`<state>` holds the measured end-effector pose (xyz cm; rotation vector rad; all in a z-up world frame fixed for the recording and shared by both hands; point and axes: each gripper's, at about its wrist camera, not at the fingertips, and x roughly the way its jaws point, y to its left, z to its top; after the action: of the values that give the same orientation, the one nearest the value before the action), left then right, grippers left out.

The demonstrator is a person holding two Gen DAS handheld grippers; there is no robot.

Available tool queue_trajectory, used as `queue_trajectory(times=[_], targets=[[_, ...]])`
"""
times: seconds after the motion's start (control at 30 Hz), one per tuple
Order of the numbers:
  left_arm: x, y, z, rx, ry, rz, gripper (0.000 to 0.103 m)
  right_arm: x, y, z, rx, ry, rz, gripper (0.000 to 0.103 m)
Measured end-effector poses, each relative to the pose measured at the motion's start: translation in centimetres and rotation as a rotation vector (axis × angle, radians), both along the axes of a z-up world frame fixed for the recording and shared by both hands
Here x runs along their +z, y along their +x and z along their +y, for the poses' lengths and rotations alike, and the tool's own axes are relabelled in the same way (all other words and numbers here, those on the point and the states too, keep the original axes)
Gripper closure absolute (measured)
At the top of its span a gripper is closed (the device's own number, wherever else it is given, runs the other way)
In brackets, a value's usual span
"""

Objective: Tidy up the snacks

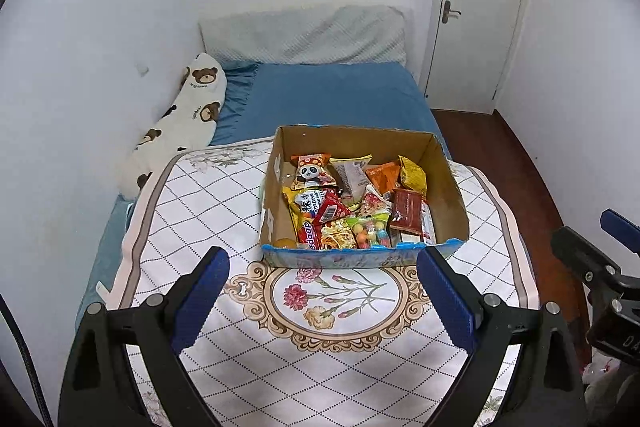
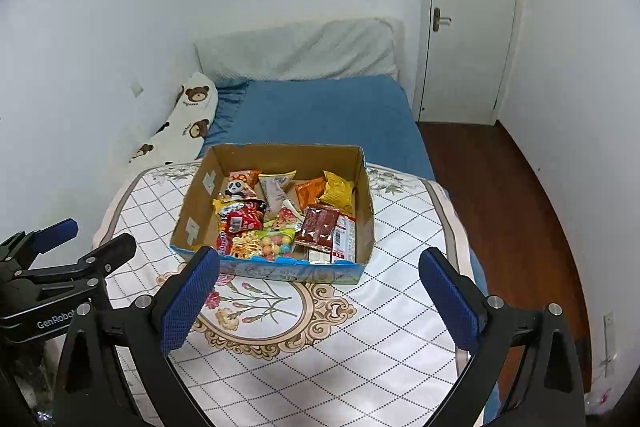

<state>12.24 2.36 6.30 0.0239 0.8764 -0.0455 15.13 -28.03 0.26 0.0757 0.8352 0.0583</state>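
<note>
An open cardboard box [image 1: 450, 187] sits on a white quilted mat on the bed, and it also shows in the right wrist view [image 2: 364, 211]. It holds several snack packets, among them a panda packet [image 1: 310, 173], a yellow packet [image 1: 414, 175], a brown bar [image 1: 406, 215] and a bag of coloured candy balls [image 1: 370, 233]. My left gripper [image 1: 322, 269] is open and empty, just short of the box's near wall. My right gripper [image 2: 320, 271] is open and empty, also near the front wall. Each gripper shows at the edge of the other's view.
The mat [image 1: 328, 359] has a floral oval in front of the box. Blue bedding [image 1: 332, 95], a bear-print pillow [image 1: 188, 115] and a white headboard cushion [image 1: 304, 35] lie behind. A wall runs along the left. Wooden floor [image 2: 504, 195] and a shut door [image 2: 468, 15] are on the right.
</note>
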Motion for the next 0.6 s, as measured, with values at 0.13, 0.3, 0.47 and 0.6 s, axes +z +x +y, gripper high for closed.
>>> queue_trajectory(times=[0.13, 0.3, 0.47, 0.6], targets=[[0.8, -1.2, 0.1, 0.003, 0.002, -0.017, 0.007, 0.9, -1.3, 0.1, 0.005, 0.010, -0.013, 0.001], [1.3, -2.0, -0.1, 0.001, 0.001, -0.030, 0.007, 1.1, -2.0, -0.2, -0.002, 0.012, -0.015, 0.001], [0.8, -1.7, -0.3, 0.006, 0.003, -0.034, 0.007, 0.5, -1.6, -0.4, -0.004, 0.009, -0.004, 0.000], [-0.1, -0.4, -0.4, 0.010, 0.006, -0.027, 0.003, -0.7, -0.3, -0.6, -0.020, -0.002, 0.005, 0.000]])
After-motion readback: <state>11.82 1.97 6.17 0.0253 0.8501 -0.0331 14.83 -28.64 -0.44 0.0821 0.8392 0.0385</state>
